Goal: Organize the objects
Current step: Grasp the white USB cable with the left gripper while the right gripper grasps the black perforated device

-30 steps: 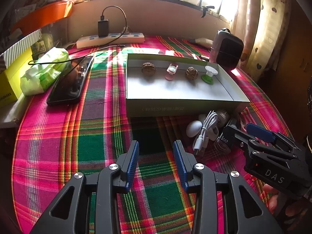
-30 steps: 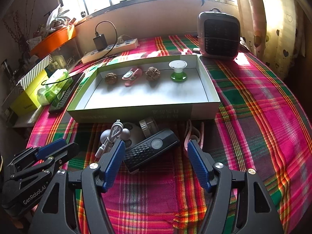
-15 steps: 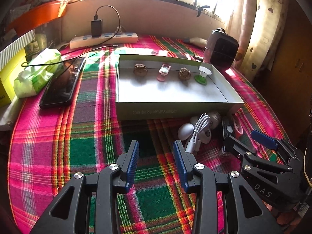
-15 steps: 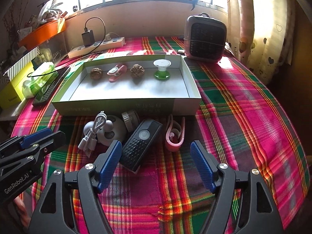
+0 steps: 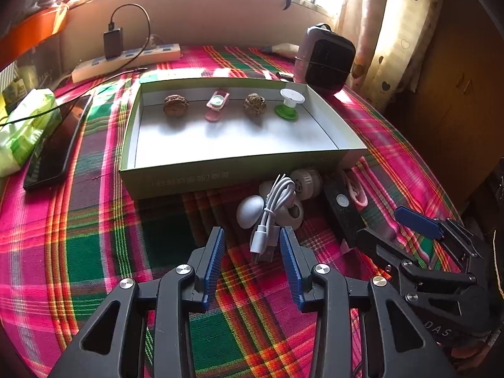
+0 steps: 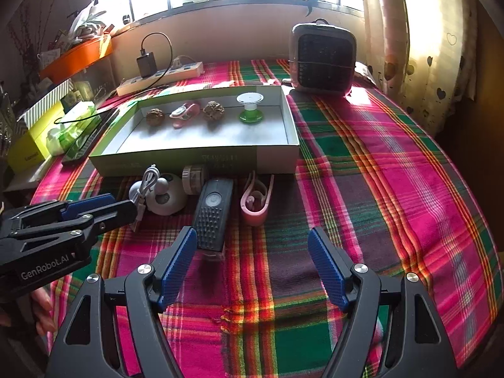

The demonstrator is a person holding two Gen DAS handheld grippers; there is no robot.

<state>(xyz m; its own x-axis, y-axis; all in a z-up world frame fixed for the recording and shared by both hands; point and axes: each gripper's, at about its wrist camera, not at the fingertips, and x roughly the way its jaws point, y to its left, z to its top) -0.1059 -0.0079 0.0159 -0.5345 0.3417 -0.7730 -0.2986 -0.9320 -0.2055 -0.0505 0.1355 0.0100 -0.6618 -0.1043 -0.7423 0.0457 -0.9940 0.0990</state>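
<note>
A shallow box (image 5: 220,170) (image 6: 201,157) holds two walnuts, a pink item (image 5: 216,104) and a green-and-white spool (image 5: 288,104) along its far side. In front of it lie a coiled white cable (image 5: 271,214) (image 6: 146,186) on a white round gadget (image 6: 167,195), a tape roll (image 6: 193,178), a black remote-like device (image 5: 343,211) (image 6: 212,214) and a pink clip (image 6: 256,201). My left gripper (image 5: 252,252) is open, its tips at the cable's plug end. My right gripper (image 6: 252,252) is open wide, just short of the black device and pink clip.
A black heater (image 6: 321,60) stands behind the box on the right. A power strip with charger (image 5: 126,60), a phone (image 5: 53,148) and a green packet (image 5: 25,126) lie on the left. The table (image 6: 378,189) has a plaid cloth; its edge curves on the right.
Both grippers have moved to the right and forward. The left one now has the cable's plug between its tips. The right one has shifted from the black device toward the pink clip.
</note>
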